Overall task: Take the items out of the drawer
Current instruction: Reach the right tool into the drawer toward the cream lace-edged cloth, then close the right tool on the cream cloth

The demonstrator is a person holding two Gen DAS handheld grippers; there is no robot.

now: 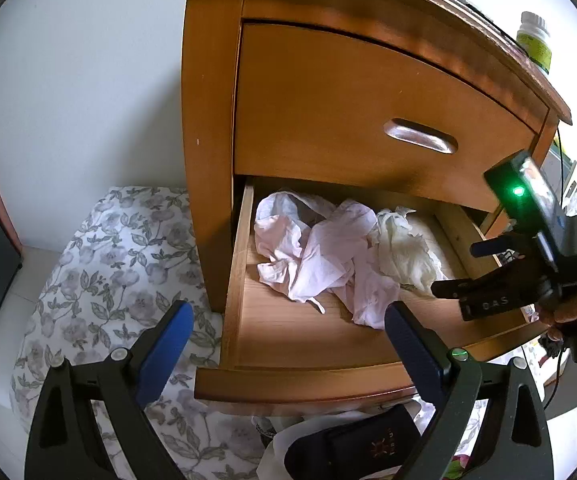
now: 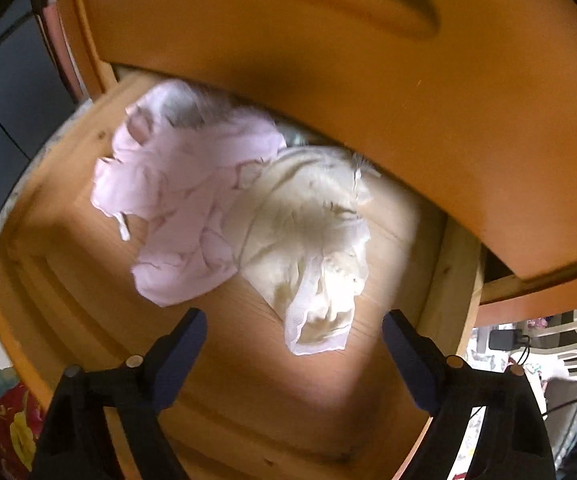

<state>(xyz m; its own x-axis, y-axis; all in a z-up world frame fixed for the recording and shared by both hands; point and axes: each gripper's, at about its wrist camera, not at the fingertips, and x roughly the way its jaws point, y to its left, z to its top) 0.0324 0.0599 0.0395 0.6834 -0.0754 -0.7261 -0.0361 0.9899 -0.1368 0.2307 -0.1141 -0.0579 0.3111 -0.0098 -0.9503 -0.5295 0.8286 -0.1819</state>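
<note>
Above open drawer (image 2: 68,300), right gripper (image 2: 294,334) wide apart, empty, cream cloth (image 2: 308,240) below

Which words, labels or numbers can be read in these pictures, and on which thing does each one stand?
"DAS": on the black body of the right gripper, left wrist view.
Green-labelled bottle on the nightstand: print too small to read.
Dark item below the open drawer: red emblem, not legible.
Right wrist view: no text.

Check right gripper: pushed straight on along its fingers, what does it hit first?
Probably the cream cloth, lying just ahead of the open right gripper in the lower drawer. Depth is unclear; it might meet the drawer floor first.
</note>
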